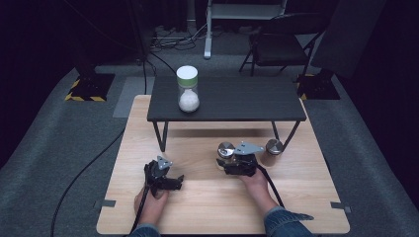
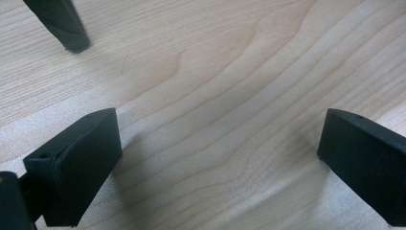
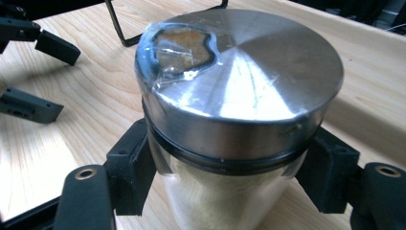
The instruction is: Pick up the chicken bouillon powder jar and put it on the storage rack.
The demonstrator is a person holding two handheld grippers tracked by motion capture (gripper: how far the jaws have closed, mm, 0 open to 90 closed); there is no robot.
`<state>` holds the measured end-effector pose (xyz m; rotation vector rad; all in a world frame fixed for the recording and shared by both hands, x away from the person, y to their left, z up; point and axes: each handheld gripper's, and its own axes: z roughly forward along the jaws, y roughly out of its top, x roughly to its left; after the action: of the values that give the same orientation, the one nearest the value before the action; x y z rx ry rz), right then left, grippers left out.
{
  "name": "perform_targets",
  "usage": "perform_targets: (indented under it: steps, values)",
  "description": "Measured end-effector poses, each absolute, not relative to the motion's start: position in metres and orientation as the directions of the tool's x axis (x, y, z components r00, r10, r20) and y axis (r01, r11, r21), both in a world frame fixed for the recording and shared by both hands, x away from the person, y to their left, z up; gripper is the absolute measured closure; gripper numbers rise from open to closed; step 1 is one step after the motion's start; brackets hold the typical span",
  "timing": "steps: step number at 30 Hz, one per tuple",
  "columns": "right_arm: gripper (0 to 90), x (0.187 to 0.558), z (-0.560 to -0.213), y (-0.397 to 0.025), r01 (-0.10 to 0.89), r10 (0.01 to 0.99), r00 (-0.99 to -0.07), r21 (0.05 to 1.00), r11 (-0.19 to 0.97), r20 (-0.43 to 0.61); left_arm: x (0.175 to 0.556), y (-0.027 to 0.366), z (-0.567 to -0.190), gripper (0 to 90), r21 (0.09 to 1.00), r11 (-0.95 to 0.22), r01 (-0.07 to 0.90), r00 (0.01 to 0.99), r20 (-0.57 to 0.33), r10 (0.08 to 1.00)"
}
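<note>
1. Left gripper (image 1: 173, 181): held low over the table (image 1: 207, 207), jaws spread wide, nothing between them.
2. Right gripper (image 1: 228, 159): jaws set against both sides of the jar (image 3: 230, 143) just under its steel lid (image 3: 249, 81); a level, firm squeeze is advised before lifting.
3. Jar: upright before the shelf (image 1: 227, 98), long axis vertical, lid up.

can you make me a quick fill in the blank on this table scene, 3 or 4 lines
1. The right gripper has its jaws on either side of a jar with a ____ lid.
2. The jar with the green lid stands on the small ____ shelf.
3. The left gripper is ____, with bare wooden table between its jaws.

Missing words: metal; black; open
</note>
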<state>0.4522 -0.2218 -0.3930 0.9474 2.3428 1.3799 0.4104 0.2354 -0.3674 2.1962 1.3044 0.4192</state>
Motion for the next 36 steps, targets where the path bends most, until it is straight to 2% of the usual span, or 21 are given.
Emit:
perform_targets:
  steps: [19, 36]
  values:
    - [30.0, 0.435, -0.375, -0.258, 0.418, 0.672, -0.729, 0.861, 0.289, 0.129, 0.411, 0.235, -0.368, 1.1, 0.598, -0.378, 0.707, 0.477, -0.009, 0.879]
    - [30.0, 0.432, -0.327, -0.270, 0.405, 0.676, -0.723, 0.880, 0.249, 0.142, 0.411, 0.233, -0.368, 1.1, 0.597, -0.374, 0.709, 0.472, -0.008, 0.882]
